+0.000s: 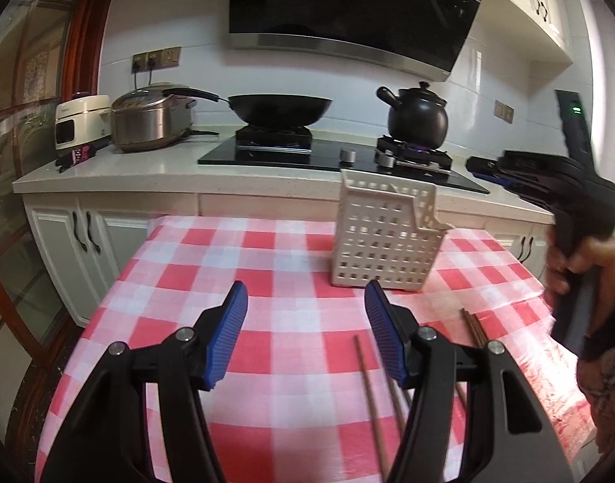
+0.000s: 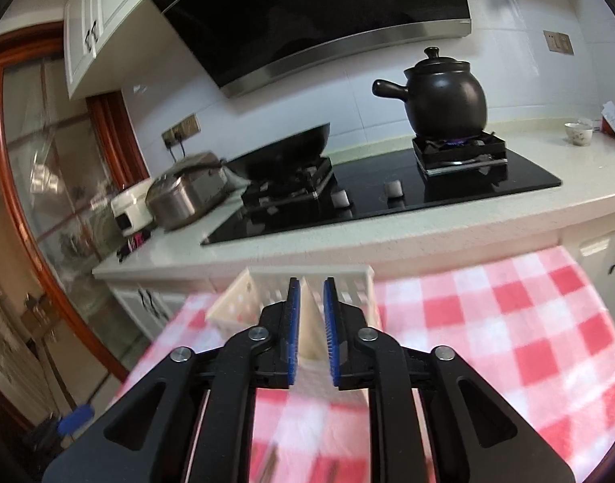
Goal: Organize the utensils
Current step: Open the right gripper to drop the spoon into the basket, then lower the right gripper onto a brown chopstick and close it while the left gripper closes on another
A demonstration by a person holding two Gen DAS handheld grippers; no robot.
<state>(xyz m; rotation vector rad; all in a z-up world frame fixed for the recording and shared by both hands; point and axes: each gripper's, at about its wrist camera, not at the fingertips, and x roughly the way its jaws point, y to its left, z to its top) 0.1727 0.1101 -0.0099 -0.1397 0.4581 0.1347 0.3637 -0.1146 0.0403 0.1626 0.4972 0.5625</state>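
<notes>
Our left gripper point(image 1: 305, 336) is spread and empty above the chopsticks point(image 1: 374, 402) near us; the right gripper point(image 2: 311, 330), jaws narrowly parted, grips nothing over the basket point(image 1: 386, 237) — far right. Chopsticks are thin, stiff, slippery — we'd pinch mid-length.

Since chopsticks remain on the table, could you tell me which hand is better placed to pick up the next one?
Probably the left: its open tongs hover right above the chopsticks, while the right tongs are up by the basket.
</notes>
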